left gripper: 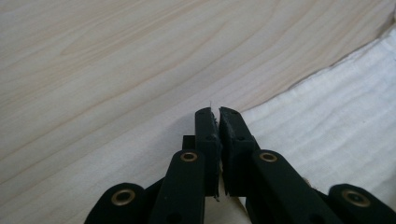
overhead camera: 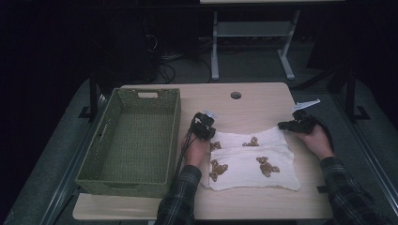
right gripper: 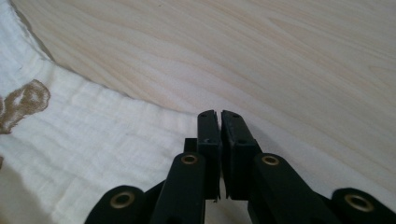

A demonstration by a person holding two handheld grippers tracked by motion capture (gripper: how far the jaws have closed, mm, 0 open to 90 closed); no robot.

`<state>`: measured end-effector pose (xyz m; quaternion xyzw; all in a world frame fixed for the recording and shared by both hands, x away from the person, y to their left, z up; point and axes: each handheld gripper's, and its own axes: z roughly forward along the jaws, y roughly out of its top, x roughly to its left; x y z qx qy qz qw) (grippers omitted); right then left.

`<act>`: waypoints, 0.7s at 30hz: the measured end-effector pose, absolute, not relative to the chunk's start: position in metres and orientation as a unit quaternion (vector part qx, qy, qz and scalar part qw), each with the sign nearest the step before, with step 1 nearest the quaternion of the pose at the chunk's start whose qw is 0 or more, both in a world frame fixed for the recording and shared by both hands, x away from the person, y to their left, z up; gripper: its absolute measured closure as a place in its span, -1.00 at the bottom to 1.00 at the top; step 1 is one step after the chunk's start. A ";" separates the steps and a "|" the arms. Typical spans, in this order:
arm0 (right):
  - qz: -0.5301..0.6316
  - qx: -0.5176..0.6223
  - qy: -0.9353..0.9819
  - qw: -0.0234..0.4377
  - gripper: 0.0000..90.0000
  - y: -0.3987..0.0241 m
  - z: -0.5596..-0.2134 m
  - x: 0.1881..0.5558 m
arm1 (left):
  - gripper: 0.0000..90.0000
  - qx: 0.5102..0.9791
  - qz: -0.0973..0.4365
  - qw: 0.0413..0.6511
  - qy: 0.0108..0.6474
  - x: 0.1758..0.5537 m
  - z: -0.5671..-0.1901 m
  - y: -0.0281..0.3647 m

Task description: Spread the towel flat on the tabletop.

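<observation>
Hand-held grippers (overhead camera: 212, 137) (overhead camera: 284, 126) low at cloth (overhead camera: 253, 161) corners

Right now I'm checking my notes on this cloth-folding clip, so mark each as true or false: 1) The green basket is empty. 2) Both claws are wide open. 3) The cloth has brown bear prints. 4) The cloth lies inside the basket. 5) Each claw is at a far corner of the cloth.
1) True: the green basket holds nothing.
2) False: the left claw and the right claw both have their jaws closed, each at the edge of the cloth.
3) True: the white cloth carries brown bear prints.
4) False: it lies on the table, to the right of the basket.
5) True: the left claw is at the far left corner, the right claw at the far right one.
</observation>
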<state>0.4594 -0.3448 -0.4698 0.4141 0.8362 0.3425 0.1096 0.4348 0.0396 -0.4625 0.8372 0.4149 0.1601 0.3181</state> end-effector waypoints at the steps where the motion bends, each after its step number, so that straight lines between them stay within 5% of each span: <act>1: 0.345 0.412 0.836 0.112 0.93 -0.345 -0.469 0.459 | 0.93 0.834 0.161 0.321 0.418 0.436 -0.461 0.042; 21: 0.391 0.430 0.802 0.140 0.94 -0.350 -0.442 0.488 | 0.93 0.794 0.197 0.360 0.448 0.482 -0.432 0.050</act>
